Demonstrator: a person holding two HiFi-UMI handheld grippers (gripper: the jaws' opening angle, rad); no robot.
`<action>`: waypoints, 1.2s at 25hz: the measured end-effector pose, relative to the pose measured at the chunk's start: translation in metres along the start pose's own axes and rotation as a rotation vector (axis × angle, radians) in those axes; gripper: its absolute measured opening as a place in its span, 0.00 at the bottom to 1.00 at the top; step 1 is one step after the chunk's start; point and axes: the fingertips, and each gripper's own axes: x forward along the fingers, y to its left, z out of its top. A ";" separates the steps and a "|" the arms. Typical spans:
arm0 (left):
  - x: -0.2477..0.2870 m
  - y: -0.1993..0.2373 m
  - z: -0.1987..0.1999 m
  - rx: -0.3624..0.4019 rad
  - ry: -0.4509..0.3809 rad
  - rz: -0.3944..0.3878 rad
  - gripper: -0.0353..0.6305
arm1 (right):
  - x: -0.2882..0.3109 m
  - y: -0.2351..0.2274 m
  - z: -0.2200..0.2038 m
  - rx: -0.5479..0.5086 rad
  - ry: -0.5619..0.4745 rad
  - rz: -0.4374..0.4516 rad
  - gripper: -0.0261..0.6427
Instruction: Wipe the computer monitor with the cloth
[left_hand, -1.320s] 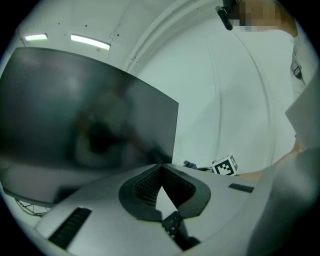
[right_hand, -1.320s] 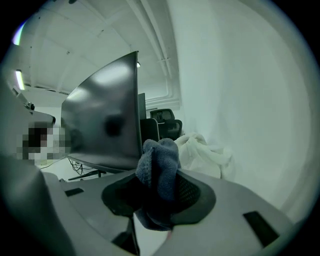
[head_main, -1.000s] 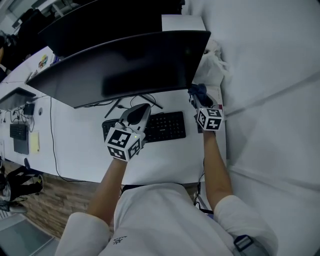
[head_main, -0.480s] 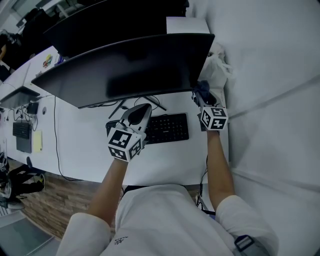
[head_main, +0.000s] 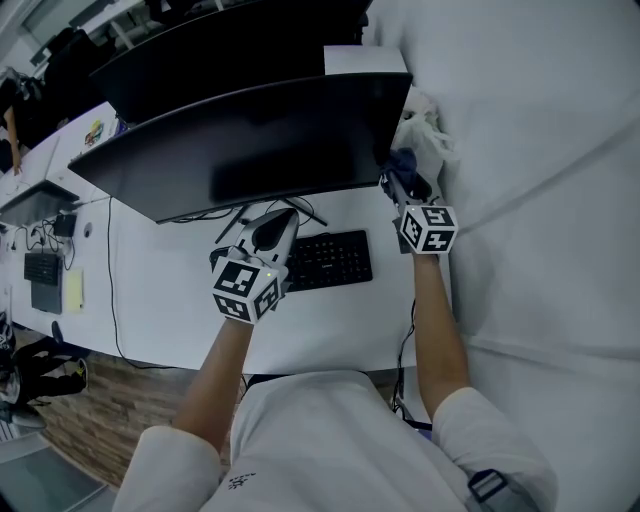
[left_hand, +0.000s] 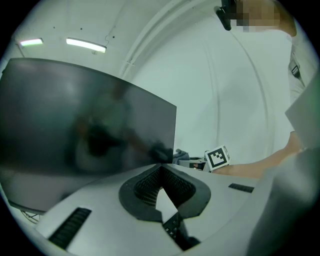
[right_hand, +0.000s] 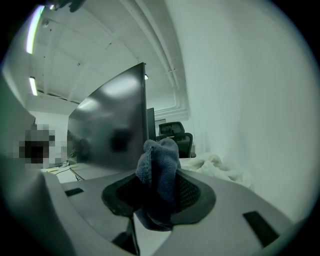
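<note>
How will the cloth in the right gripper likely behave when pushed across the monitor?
Clamped in the right gripper, the cloth bunches in soft folds, so it is probably floppy and light. Its fuzzy weave should drag rather than slip on the monitor.

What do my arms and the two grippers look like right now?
Each gripper is a smooth, pale grey shell carrying a cube of black-and-white square markers: the left cube and the right cube. The left claw and right claw are lined with dark ribbed pads. The person wears a white short-sleeved top, and the forearms are bare.
</note>
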 end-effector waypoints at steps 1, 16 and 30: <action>0.000 -0.001 0.002 0.001 -0.005 -0.002 0.06 | -0.001 0.000 0.005 -0.003 -0.010 0.000 0.27; -0.005 -0.014 0.036 0.024 -0.067 -0.033 0.06 | -0.019 0.012 0.107 -0.114 -0.164 0.007 0.27; -0.028 -0.014 0.040 0.041 -0.079 -0.007 0.06 | -0.042 0.026 0.224 -0.234 -0.342 0.004 0.27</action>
